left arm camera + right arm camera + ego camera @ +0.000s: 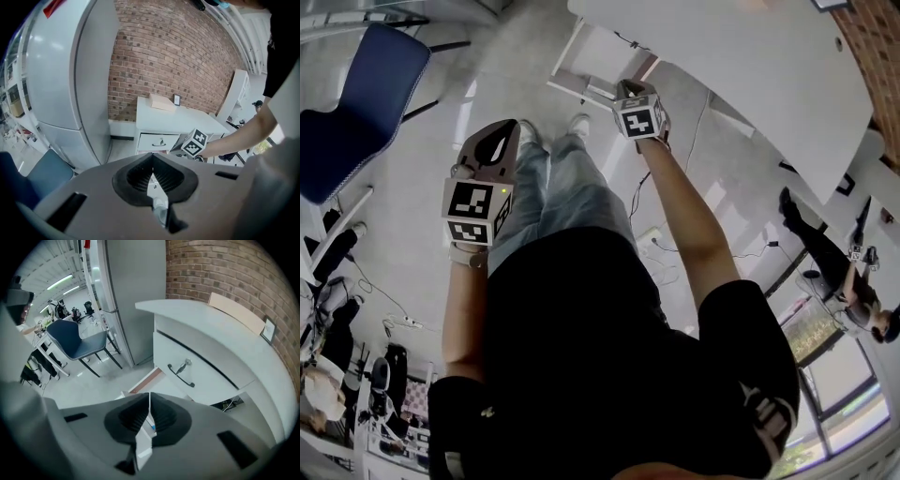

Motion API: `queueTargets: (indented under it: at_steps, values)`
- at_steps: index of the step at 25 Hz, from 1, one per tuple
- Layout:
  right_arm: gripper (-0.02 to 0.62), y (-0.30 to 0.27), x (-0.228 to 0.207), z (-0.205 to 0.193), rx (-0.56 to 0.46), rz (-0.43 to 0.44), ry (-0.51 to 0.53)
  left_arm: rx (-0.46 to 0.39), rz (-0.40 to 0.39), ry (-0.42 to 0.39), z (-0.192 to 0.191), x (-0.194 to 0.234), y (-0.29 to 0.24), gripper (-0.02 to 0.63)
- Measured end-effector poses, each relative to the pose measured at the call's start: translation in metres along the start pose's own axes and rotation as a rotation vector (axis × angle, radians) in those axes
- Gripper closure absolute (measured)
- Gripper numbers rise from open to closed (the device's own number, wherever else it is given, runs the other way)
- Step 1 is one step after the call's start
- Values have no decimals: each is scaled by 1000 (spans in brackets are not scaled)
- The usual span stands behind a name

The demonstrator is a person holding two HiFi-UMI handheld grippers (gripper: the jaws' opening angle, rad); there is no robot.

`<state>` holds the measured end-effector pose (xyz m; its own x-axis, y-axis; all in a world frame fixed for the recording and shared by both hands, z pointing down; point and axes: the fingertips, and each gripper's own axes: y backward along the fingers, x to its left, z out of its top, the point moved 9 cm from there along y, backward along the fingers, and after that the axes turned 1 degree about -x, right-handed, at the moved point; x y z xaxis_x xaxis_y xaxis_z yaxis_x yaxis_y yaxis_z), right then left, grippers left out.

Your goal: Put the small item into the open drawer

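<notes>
In the head view my right gripper (pixel 630 92) reaches out over the open white drawer (pixel 598 62) of the desk. In the right gripper view its jaws (pixel 149 400) stand shut, tips together, above the pulled-out drawer (pixel 149 378) with its brown edge. A small white piece with a blue mark (pixel 153 428) shows through the slit low between the jaws; I cannot tell whether it is gripped or lies below. My left gripper (pixel 501 129) hangs back over the floor, shut with nothing in it (pixel 151 160). Its view shows the right gripper's marker cube (pixel 196 143) at the desk.
A closed drawer with a black handle (pixel 180 372) sits above the open one. The white desk top (pixel 750 66) carries a flat box (pixel 161 102) and a small frame (pixel 268 330). A grey cabinet (pixel 70 70) stands left of the desk, against a brick wall. A blue chair (pixel 361 103) stands nearby.
</notes>
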<state>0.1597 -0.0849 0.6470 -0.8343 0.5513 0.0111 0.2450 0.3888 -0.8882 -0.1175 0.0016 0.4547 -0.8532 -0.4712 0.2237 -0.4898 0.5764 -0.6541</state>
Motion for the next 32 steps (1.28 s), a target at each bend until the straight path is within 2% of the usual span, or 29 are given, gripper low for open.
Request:
queueTargets:
  at_steps: [6, 10, 13, 20, 23, 32]
  values:
    - [583, 71, 21, 35, -131, -11, 20, -75, -37, 4, 23, 5, 11, 603]
    - [583, 119, 36, 57, -212, 2, -13, -118, -47, -42, 44, 9, 19, 603]
    - [583, 155, 42, 73, -283, -6, -35, -159, -62, -42, 60, 12, 29, 603]
    - [583, 236, 53, 113, -458, -42, -63, -303, -88, -64, 102, 23, 63, 603]
    - [583, 269, 58, 122, -538, -39, -78, -368, -125, -87, 118, 21, 78, 603]
    - [583, 351, 62, 146, -738, -61, -91, -512, -144, -130, 165, 15, 119, 603]
